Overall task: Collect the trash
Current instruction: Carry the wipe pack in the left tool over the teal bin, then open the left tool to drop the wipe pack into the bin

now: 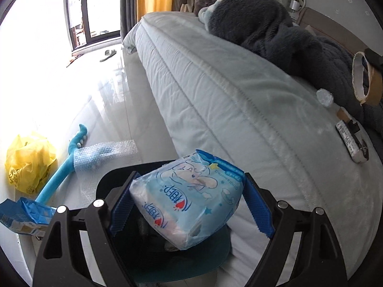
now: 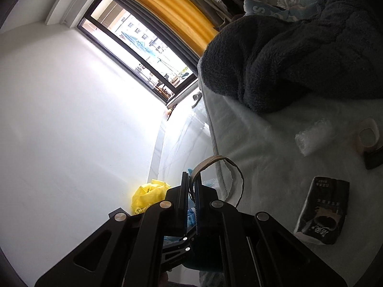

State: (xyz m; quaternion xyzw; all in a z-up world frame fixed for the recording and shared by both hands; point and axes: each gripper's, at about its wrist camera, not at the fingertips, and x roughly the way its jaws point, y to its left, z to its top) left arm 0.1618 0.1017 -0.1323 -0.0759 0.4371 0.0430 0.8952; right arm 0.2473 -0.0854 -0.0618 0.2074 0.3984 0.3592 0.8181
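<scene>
My left gripper (image 1: 189, 198) is shut on a light blue tissue pack wrapper (image 1: 189, 196) and holds it over a dark bin (image 1: 112, 181) beside the bed. My right gripper (image 2: 190, 191) is shut on a flattened tape ring (image 2: 222, 167) at the mattress edge. On the bed lie a black tissue pack (image 2: 323, 212), which also shows in the left wrist view (image 1: 350, 143), a clear plastic wad (image 1: 324, 96), also in the right wrist view (image 2: 311, 138), and a brown tape roll (image 1: 365, 81).
A white mattress (image 1: 227, 91) with a dark fleece blanket (image 1: 275, 28) fills the right. On the floor lie a yellow plastic bag (image 1: 28, 160), a blue stick (image 1: 59, 169), bubble wrap (image 1: 103, 155) and a blue carton (image 1: 21, 215). A white wall (image 2: 71, 119) is at left.
</scene>
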